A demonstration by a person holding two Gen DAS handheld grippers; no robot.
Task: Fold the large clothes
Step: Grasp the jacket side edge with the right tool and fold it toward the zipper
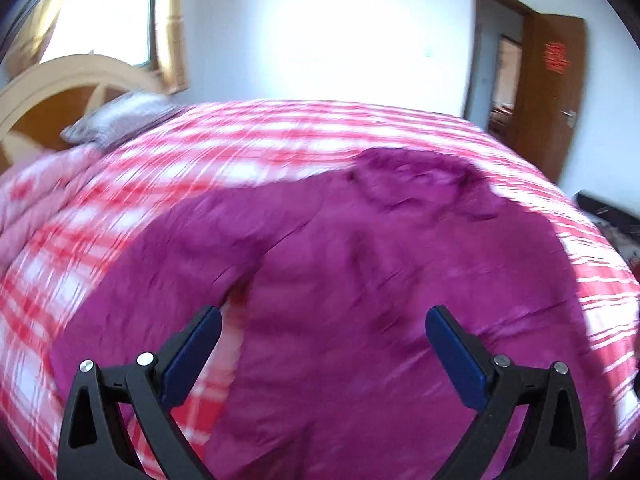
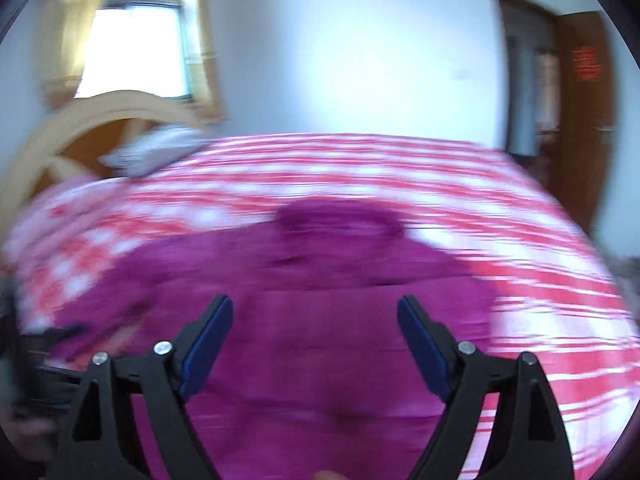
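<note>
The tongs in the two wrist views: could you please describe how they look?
Both the left tongs and the right tongs are matte black plastic, each with two angled fingers lined with dark blue pads, silver round rivets at the pivots, and triangular cut-outs in the outer links. No cables or markings show.

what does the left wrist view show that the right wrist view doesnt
Only the left wrist view: a patch of bedspread in the gap between the garment's sleeve and body, and the left gripper, open. Only the right wrist view: the right gripper, open, and dark gear at the left edge. Both: the magenta garment, checked bedspread, pillow, headboard, window, door.
</note>
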